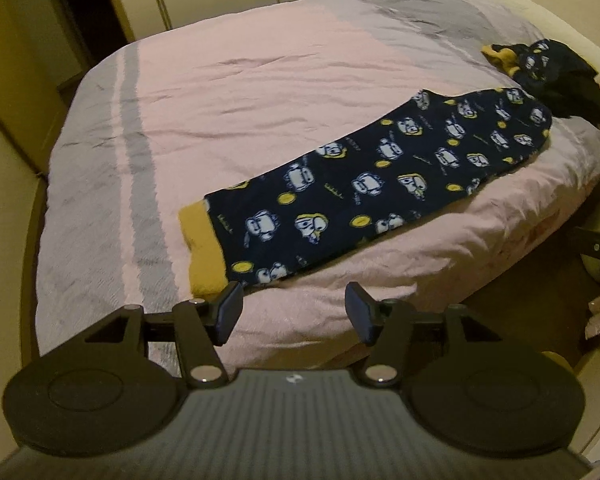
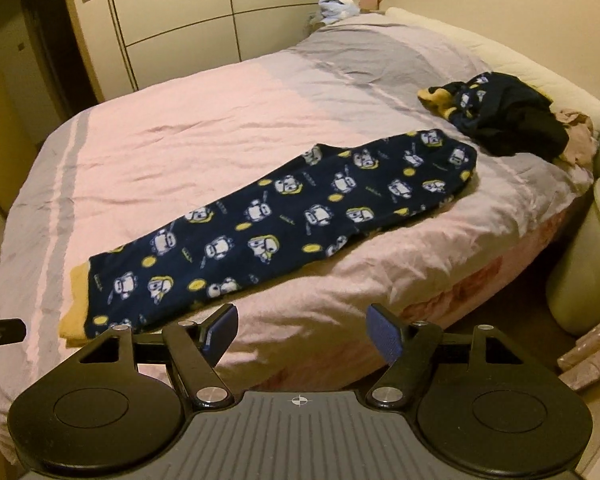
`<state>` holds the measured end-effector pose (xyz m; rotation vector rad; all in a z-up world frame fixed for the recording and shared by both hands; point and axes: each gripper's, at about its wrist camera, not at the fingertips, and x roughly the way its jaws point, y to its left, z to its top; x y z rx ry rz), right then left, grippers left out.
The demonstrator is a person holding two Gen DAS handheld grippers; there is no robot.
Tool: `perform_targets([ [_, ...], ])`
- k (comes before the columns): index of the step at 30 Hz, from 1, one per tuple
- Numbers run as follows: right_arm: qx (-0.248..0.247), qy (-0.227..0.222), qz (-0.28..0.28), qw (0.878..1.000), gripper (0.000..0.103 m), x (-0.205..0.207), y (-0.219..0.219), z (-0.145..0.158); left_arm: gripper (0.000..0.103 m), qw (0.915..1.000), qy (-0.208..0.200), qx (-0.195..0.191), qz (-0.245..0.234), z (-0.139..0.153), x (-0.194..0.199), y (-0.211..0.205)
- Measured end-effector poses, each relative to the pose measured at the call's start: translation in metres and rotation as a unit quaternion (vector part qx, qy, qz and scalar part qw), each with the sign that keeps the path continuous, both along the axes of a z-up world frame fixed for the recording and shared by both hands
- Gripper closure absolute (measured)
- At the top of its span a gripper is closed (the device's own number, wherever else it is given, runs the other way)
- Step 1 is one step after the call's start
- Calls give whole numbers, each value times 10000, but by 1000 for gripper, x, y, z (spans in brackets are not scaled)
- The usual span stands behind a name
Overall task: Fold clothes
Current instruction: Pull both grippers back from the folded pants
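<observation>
Trousers (image 2: 276,236) are laid folded lengthwise along the bed's (image 2: 204,120) near edge; cross-folds and the heap (image 2: 508,120) at the far corner remain, with left gripper (image 1: 296,312) and right gripper (image 2: 300,334) both released and empty.

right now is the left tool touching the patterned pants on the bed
Apart. In the left wrist view the left tool hangs open over bare bedspread, short of the patterned pants, nothing between its pads.

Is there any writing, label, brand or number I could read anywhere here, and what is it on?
None can be read.
Small yellow marks on the long navy fleece pyjama trousers with white cartoon figures may be lettering: too blurred.
Small white emblem on the grey ribbed plate behind the tongs: a crosshair mark, no letters.
</observation>
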<state>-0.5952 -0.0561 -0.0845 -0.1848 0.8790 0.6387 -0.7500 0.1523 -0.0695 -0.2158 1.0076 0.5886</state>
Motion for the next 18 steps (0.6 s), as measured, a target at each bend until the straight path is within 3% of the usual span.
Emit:
perform_targets([
  [18,-174,168,-358,9991,28,11,-40,-2,48,9998,-38,109,173,3,-10,-27],
])
